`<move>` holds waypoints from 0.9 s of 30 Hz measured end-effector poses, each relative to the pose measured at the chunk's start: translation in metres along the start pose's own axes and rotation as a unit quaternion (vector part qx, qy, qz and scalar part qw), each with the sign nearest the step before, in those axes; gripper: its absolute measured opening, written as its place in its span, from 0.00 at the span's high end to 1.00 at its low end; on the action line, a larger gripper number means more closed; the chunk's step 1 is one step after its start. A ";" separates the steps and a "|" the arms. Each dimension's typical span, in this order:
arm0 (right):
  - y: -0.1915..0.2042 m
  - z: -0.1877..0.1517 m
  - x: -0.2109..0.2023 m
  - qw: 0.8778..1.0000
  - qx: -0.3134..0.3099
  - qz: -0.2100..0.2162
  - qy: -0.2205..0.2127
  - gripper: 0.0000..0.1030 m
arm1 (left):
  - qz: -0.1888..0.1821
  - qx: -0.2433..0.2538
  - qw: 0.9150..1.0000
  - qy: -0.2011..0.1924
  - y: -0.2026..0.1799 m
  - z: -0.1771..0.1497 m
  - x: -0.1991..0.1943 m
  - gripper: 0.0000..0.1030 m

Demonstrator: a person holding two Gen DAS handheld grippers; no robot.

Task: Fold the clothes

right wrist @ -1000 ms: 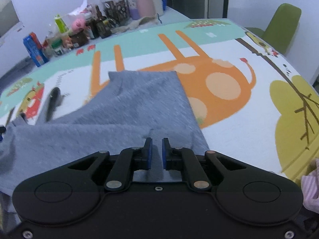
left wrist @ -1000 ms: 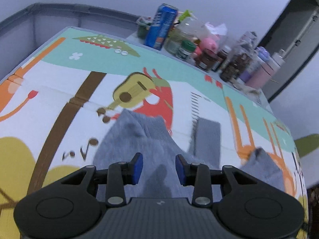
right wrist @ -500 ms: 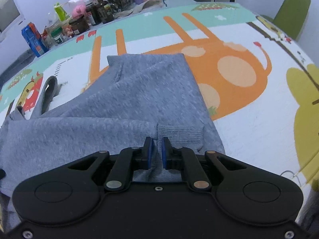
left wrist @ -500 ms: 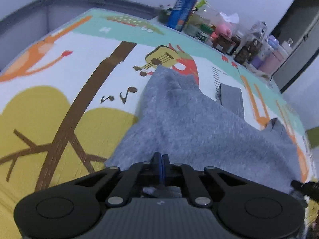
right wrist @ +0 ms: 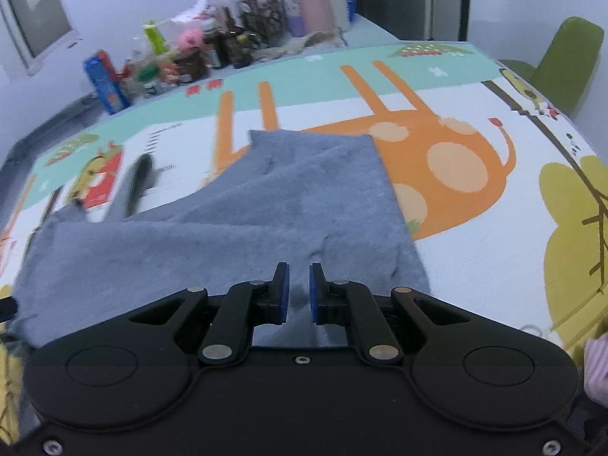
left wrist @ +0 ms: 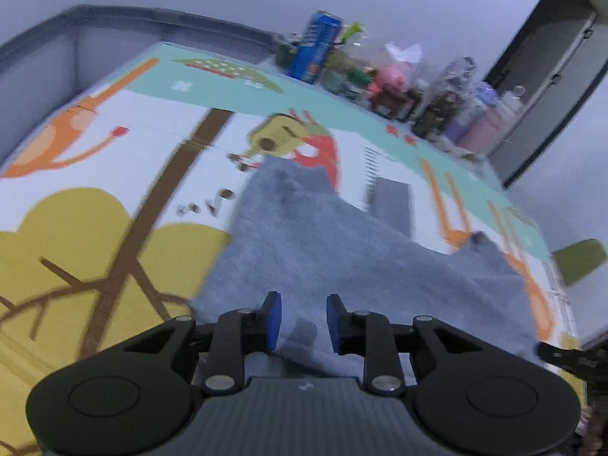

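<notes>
A grey garment [left wrist: 342, 262] lies spread on the cartoon play mat [left wrist: 95, 228], one part folded over the rest. In the left wrist view my left gripper [left wrist: 303, 321] is open just above the garment's near edge, with nothing between its blue pads. In the right wrist view the same garment [right wrist: 235, 228] stretches away, and a ridge of cloth runs up to my right gripper [right wrist: 299, 290]. Its jaws stand a narrow gap apart with grey cloth in between. The view is blurred by motion.
A grey strip [left wrist: 391, 201] lies on the mat beyond the garment. Bottles, jars and a blue can [left wrist: 315, 49] crowd the table's far edge. A green chair [right wrist: 566, 64] stands off the right side, and pink striped cloth [right wrist: 596, 364] shows at the near right.
My left gripper shut on the garment's near edge half a second ago and has now opened and let it go. The right gripper's narrow gap is unchanged; the raised hem has dropped lower.
</notes>
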State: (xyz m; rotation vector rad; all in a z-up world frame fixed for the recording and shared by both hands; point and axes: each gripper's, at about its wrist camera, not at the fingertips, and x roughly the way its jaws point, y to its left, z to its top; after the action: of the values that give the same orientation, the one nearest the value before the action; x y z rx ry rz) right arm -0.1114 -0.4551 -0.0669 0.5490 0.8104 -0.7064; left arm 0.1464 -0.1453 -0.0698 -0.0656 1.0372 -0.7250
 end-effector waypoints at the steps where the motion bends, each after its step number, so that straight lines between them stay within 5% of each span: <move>1: 0.002 -0.003 -0.004 1.000 -0.003 0.003 -0.001 0.92 | -0.004 0.004 1.000 0.007 -0.002 -0.004 0.002 0.70; 6: 0.008 -0.019 -0.012 1.000 -0.007 0.011 0.002 0.92 | 0.011 -0.010 0.999 0.032 0.001 -0.022 0.021 0.72; 10: -0.007 -0.031 0.000 0.999 0.022 0.002 0.028 0.92 | 0.021 -0.039 0.998 0.046 0.022 -0.027 0.033 0.95; 16: -0.030 -0.043 0.015 0.998 0.054 0.005 0.037 0.92 | 0.010 -0.065 0.997 0.050 0.035 -0.024 0.031 0.97; 18: -0.028 -0.043 0.007 0.998 0.048 0.005 0.031 0.91 | 0.015 -0.047 0.998 0.050 0.029 -0.023 0.026 0.96; 23: -0.021 -0.042 -0.024 1.000 0.026 0.007 0.010 0.90 | 0.001 0.031 0.999 0.025 0.004 -0.023 -0.003 0.64; 27: -0.015 -0.041 -0.049 1.000 0.009 0.009 -0.007 0.89 | 0.000 0.067 0.998 0.017 -0.010 -0.027 -0.025 0.61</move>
State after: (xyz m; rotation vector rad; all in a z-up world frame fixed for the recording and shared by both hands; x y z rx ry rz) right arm -0.1654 -0.4198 -0.0542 0.5663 0.7855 -0.7005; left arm 0.1120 -0.1308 -0.0615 0.0629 1.0191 -0.7971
